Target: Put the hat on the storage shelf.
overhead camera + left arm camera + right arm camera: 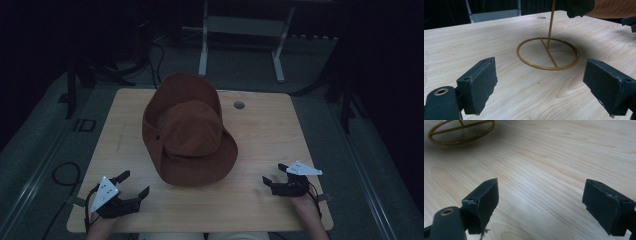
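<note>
Wooden table [260, 200], floppy rust-brown hat [187, 132]

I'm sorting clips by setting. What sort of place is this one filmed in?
Probably a lab or recording room, kept dim: a bare wooden table on grey carpet, a brown hat on a brass wire stand, and a metal frame behind.
</note>
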`<action>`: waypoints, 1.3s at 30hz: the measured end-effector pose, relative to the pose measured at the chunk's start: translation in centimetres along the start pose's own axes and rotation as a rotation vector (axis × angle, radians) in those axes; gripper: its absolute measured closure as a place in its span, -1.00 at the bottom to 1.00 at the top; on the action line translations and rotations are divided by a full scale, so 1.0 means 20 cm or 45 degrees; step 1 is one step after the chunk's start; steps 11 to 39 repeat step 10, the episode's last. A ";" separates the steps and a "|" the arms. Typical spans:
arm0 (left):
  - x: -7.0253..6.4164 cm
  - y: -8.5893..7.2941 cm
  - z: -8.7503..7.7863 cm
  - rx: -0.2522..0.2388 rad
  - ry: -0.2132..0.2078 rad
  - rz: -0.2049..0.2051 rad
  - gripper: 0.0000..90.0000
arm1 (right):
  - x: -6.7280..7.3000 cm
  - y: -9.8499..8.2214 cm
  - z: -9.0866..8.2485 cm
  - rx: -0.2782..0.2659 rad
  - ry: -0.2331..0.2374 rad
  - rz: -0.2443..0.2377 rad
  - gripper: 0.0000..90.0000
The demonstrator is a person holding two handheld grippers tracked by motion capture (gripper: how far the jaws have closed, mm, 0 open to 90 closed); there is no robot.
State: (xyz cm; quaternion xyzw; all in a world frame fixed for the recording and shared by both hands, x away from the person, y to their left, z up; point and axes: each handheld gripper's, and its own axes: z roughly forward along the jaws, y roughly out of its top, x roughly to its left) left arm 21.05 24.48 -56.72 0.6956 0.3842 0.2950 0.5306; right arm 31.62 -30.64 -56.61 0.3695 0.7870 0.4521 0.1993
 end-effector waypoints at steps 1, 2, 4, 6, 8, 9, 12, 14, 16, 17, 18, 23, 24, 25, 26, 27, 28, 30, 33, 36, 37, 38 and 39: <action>0.00 0.00 0.00 0.001 0.000 -0.002 -0.73 | 0.00 0.00 0.00 -0.004 -0.001 0.008 -0.70; 0.00 0.00 0.00 0.001 0.001 -0.002 -0.73 | 0.00 0.00 0.00 -0.009 -0.003 -0.001 -0.70; 0.00 -0.01 0.00 0.005 0.001 -0.006 -0.73 | 0.00 0.00 0.01 0.000 -0.001 -0.022 -0.70; 0.00 -0.01 0.00 0.008 0.000 -0.008 -0.73 | 0.01 -0.01 0.01 -0.004 -0.002 -0.035 -0.70; 0.00 -0.01 0.00 0.008 -0.001 -0.010 -0.73 | 0.01 -0.01 0.02 0.007 -0.001 -0.041 -0.70; 0.00 -0.01 0.00 0.007 0.000 -0.012 -0.73 | 0.01 -0.01 0.02 0.007 -0.001 -0.041 -0.70; 0.00 -0.01 0.00 0.006 -0.001 -0.013 -0.73 | 0.01 -0.01 0.02 0.006 0.003 -0.040 -0.70; 0.00 -0.01 0.00 0.006 -0.001 -0.013 -0.73 | 0.01 -0.01 0.02 0.006 0.003 -0.040 -0.70; 0.00 -0.01 0.00 0.006 -0.001 -0.013 -0.73 | 0.01 -0.01 0.02 0.006 0.003 -0.040 -0.70; 0.00 -0.01 0.00 0.006 -0.001 -0.013 -0.73 | 0.01 -0.01 0.02 0.006 0.003 -0.040 -0.70; 0.00 -0.01 0.00 0.006 -0.001 -0.013 -0.73 | 0.01 -0.01 0.02 0.006 0.003 -0.040 -0.70; 0.00 -0.01 0.00 0.006 -0.001 -0.013 -0.73 | 0.01 -0.01 0.02 0.006 0.003 -0.040 -0.70; 0.00 -0.01 0.00 0.006 -0.001 -0.013 -0.73 | 0.01 -0.01 0.02 0.006 0.003 -0.040 -0.70; 0.00 -0.01 0.00 0.006 -0.001 -0.013 -0.73 | 0.01 -0.01 0.02 0.006 0.003 -0.040 -0.70; 0.00 -0.01 0.00 0.006 -0.001 -0.013 -0.73 | 0.01 -0.01 0.02 0.006 0.003 -0.040 -0.70; 0.00 -0.01 0.00 0.006 -0.001 -0.013 -0.73 | 0.01 -0.01 0.02 0.006 0.003 -0.040 -0.70; 0.00 -0.01 0.00 0.006 -0.001 -0.013 -0.73 | 0.01 -0.01 0.02 0.006 0.003 -0.040 -0.70; 0.00 -0.01 0.00 0.006 -0.001 -0.013 -0.73 | 0.01 -0.01 0.02 0.006 0.003 -0.040 -0.70; 0.00 -0.01 0.00 0.006 -0.001 -0.013 -0.73 | 0.01 -0.01 0.02 0.006 0.003 -0.040 -0.70; 0.00 -0.01 0.00 0.006 -0.001 -0.013 -0.73 | 0.01 -0.01 0.02 0.006 0.003 -0.040 -0.70; 0.00 -0.01 0.00 0.006 -0.001 -0.013 -0.73 | 0.01 -0.01 0.02 0.006 0.003 -0.040 -0.70; 0.00 -0.01 0.00 0.006 -0.001 -0.013 -0.73 | 0.01 -0.01 0.02 0.006 0.003 -0.040 -0.70; 0.00 -0.01 0.00 0.006 -0.001 -0.013 -0.73 | 0.01 -0.01 0.02 0.006 0.003 -0.040 -0.70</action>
